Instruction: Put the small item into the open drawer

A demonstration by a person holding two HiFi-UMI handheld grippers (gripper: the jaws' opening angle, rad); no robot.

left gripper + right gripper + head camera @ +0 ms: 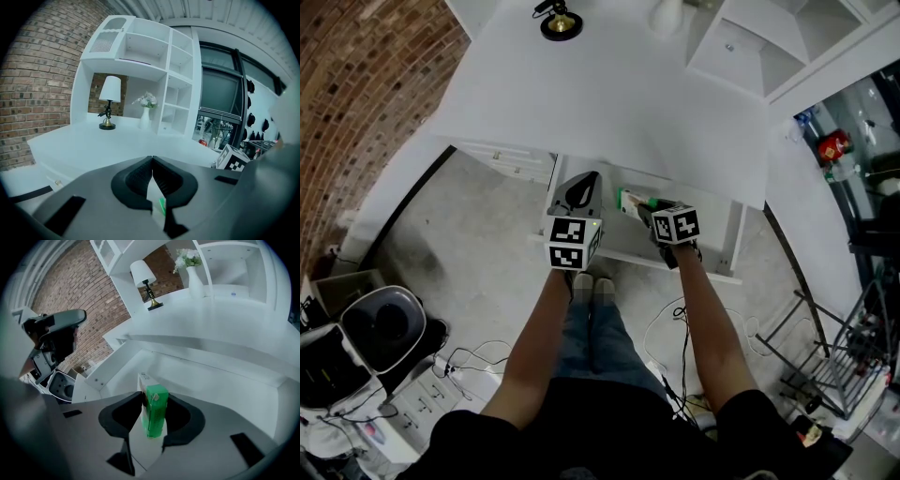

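The small box (pixel 153 411), green on one face and white on another, stands upright in the right claw (pixel 154 398). Both pads meet its sides, so the claw is set narrow and holds it just above the open drawer (pixel 225 385). A small mark and some print sit near the top of the box, too small to read. The only other markings are the black-and-white squares on the right claw's cube (pixel 680 223) and on the left claw's cube (pixel 572 242); they carry no words.

The left claw (pixel 152 161) is closed tip to tip with nothing in it, beside the drawer's left end.

Only the right gripper view shows the drawer's bare white floor. Only the left gripper view looks across the tabletop (pixel 93 140) above the drawer to the lamp (pixel 109 101), the vase of flowers (pixel 145 117) and the white shelf unit (pixel 154 70). Only the head view shows the person's arms, the cables and the bin (pixel 380 323) on the floor, well left of the drawer.
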